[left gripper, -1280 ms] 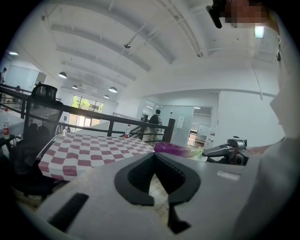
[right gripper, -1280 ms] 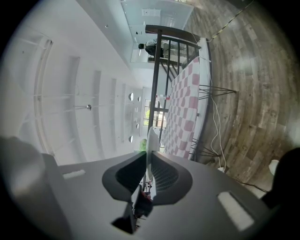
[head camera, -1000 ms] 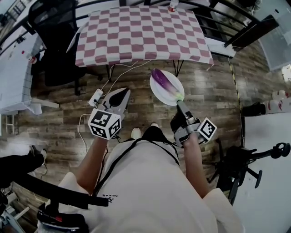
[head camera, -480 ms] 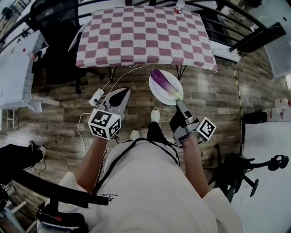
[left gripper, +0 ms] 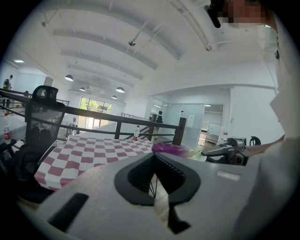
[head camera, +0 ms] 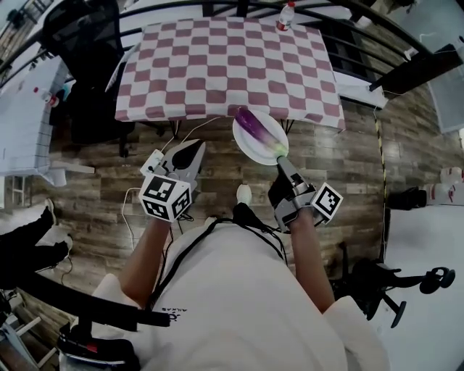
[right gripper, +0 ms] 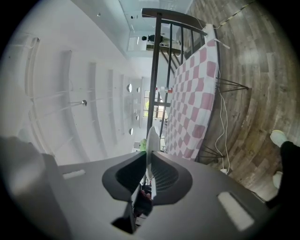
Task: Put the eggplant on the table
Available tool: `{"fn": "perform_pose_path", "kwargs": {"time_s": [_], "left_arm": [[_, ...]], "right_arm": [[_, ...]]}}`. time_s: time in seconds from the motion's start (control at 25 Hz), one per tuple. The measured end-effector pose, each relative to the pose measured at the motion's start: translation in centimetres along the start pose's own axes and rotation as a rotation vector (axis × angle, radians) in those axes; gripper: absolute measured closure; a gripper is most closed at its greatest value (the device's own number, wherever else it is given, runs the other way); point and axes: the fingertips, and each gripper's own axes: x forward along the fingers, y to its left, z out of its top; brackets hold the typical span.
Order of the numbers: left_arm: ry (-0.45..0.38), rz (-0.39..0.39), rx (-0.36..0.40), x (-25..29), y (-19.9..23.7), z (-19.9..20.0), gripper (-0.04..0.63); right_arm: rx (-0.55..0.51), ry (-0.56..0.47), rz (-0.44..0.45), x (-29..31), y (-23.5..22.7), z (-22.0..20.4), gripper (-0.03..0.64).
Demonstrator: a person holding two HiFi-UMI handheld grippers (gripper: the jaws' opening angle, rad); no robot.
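Observation:
A purple eggplant [head camera: 255, 124] with a green stem lies on a white plate [head camera: 248, 145]. My right gripper [head camera: 280, 161] is shut on the plate's near rim and holds it level, just at the near edge of the table with the pink-and-white checked cloth [head camera: 217, 65]. In the right gripper view the plate's rim [right gripper: 151, 140] runs edge-on between the jaws. My left gripper [head camera: 196, 147] hangs to the left of the plate, shut and holding nothing. The left gripper view shows the eggplant [left gripper: 169, 148] to its right, with the table [left gripper: 93, 150] ahead.
A bottle [head camera: 285, 16] stands at the table's far edge by a black railing. A black office chair [head camera: 87, 43] sits left of the table, with a white table [head camera: 22, 123] further left. A power strip [head camera: 152, 158] and cables lie on the wood floor.
Both grippers and the plate with the eggplant have moved toward the checked table. The plate's far edge now reaches the table's near edge.

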Motion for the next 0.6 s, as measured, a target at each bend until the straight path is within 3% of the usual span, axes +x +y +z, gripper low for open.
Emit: {"fn": "perform_pose_path", "kwargs": {"time_s": [0.6], "left_arm": [[-0.004,0.079,-0.059,8.4,-0.4,2.0,0.589]], "right_arm": [[0.009,0.104,-0.013,4.0,-1.3,9.3,0.575]]}}
